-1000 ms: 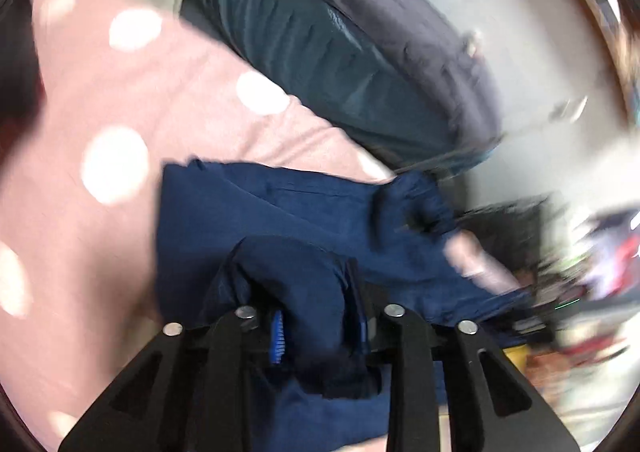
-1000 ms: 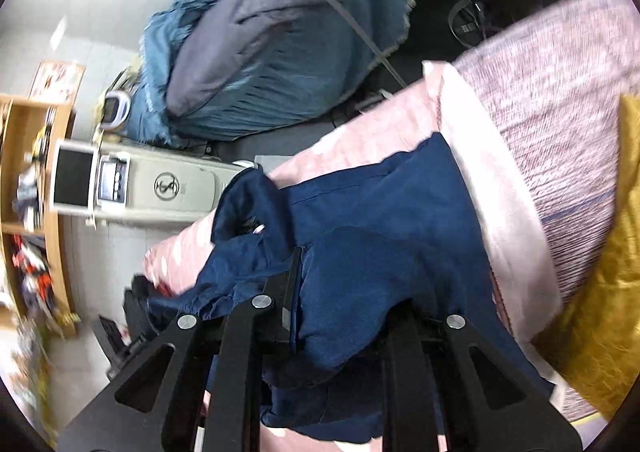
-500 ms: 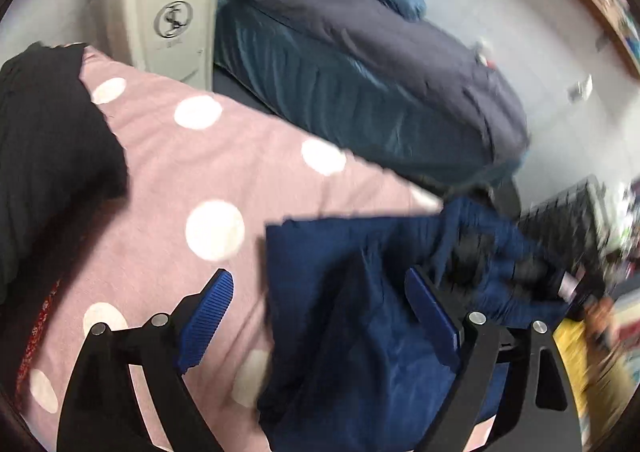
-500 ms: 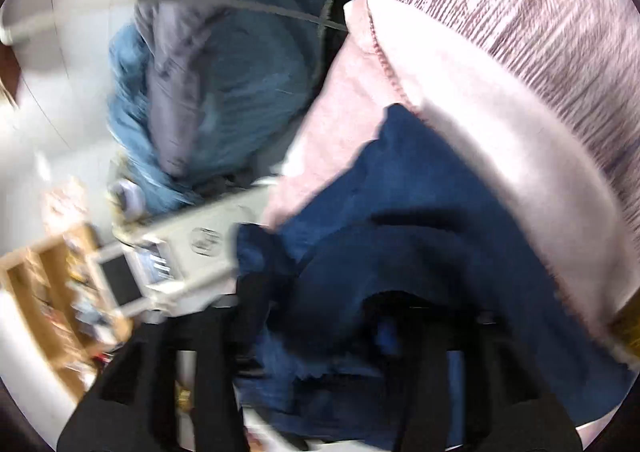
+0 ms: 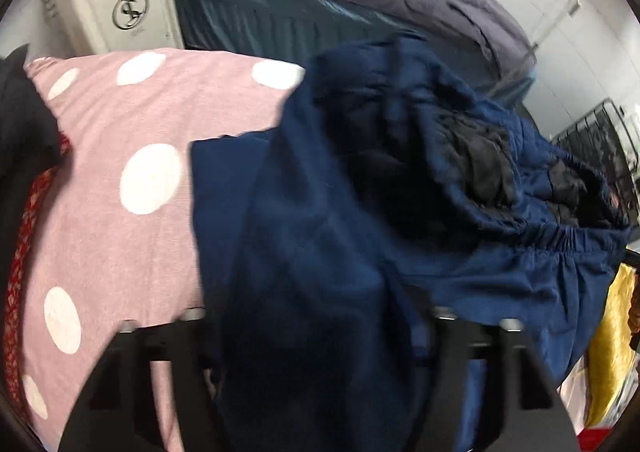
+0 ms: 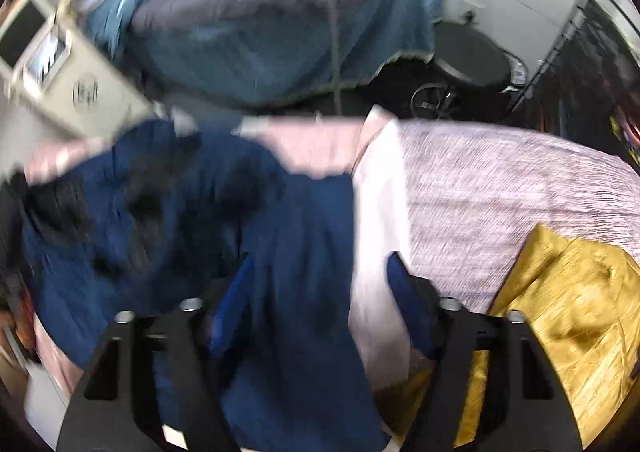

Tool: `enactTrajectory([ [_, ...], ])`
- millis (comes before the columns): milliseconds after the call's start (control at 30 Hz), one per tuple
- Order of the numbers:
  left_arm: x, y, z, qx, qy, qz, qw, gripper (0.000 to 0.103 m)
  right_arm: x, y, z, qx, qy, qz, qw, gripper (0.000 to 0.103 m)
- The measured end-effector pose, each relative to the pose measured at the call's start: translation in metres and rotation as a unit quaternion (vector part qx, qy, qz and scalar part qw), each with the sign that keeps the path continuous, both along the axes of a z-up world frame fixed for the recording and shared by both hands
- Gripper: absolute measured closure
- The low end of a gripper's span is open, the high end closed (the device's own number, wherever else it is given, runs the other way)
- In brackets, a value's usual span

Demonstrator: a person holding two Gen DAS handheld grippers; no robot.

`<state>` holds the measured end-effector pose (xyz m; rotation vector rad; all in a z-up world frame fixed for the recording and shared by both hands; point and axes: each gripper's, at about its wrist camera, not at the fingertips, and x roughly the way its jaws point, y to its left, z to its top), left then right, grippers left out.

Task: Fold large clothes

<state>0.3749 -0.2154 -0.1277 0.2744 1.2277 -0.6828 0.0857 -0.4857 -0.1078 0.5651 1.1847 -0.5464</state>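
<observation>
A navy blue garment with an elastic waistband lies bunched on a pink polka-dot cover. In the left wrist view its folds drape over my left gripper and hide both fingertips, so I cannot tell its state. In the right wrist view the garment lies across the pink cover. My right gripper is open, its blue pads spread over the garment's right edge, holding nothing.
A beige appliance stands behind the bed, with a blue-and-grey covered heap beside it. A lilac textured blanket and a gold fabric lie to the right. A black cloth sits at the far left.
My left gripper opened half a second ago; now the garment covers its fingers. My right gripper let go of the garment and stands open, and its view swung right toward the lilac blanket.
</observation>
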Motion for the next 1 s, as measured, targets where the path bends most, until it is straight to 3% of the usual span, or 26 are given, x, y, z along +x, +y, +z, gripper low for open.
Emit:
enactTrajectory([
  [67,0.000,-0.007,0.008,0.000,-0.008,-0.011,0.9999,0.078,0.001,0.009,-0.015,0.005,0.012,0.011,1.000,0.085],
  [133,0.007,-0.005,0.018,-0.003,-0.017,0.000,0.9998,0.083,-0.002,0.008,-0.011,-0.009,-0.001,0.000,1.000,0.088],
  [200,0.022,-0.001,0.020,-0.006,-0.009,0.024,0.9996,0.085,-0.012,-0.010,0.001,0.002,-0.029,-0.051,0.998,0.090],
  [300,0.040,0.003,0.004,0.005,0.012,0.050,0.9987,0.085,-0.023,-0.037,-0.001,0.021,-0.038,-0.110,0.993,0.091],
  [367,0.048,0.003,-0.018,0.013,0.047,0.072,0.9962,0.085,-0.024,-0.045,-0.013,0.039,-0.027,-0.131,0.990,0.091],
  [500,0.052,-0.002,-0.039,0.023,0.062,0.103,0.9924,0.074,-0.003,-0.033,-0.039,0.005,0.042,-0.104,0.994,0.089],
  [600,0.050,-0.013,-0.037,0.051,0.050,0.087,0.9937,0.066,0.009,-0.026,-0.044,-0.037,0.082,-0.098,0.991,0.081],
  [633,0.050,-0.015,-0.035,0.058,0.046,0.081,0.9940,0.063,0.011,-0.024,-0.045,-0.054,0.096,-0.098,0.989,0.071],
  [667,0.051,-0.016,-0.030,0.064,0.042,0.078,0.9940,0.056,0.011,-0.022,-0.041,-0.081,0.115,-0.102,0.985,0.053],
  [700,0.052,-0.011,-0.020,0.061,0.035,0.087,0.9937,0.047,0.007,-0.019,-0.037,-0.092,0.114,-0.103,0.984,0.045],
  [733,0.053,-0.001,-0.006,0.046,0.025,0.105,0.9930,0.041,0.001,-0.018,-0.027,-0.093,0.095,-0.107,0.985,0.044],
  [800,0.049,0.022,0.022,-0.016,0.007,0.140,0.9900,0.020,-0.013,-0.013,-0.011,-0.096,0.064,-0.115,0.987,0.044],
  [900,0.040,0.057,0.054,-0.069,-0.028,0.191,0.9788,0.016,-0.032,0.012,0.017,-0.146,0.033,-0.102,0.983,0.039],
  [1000,0.016,0.061,0.068,-0.071,-0.049,0.167,0.9821,0.016,-0.040,0.057,0.038,-0.187,0.006,-0.055,0.981,0.039],
])
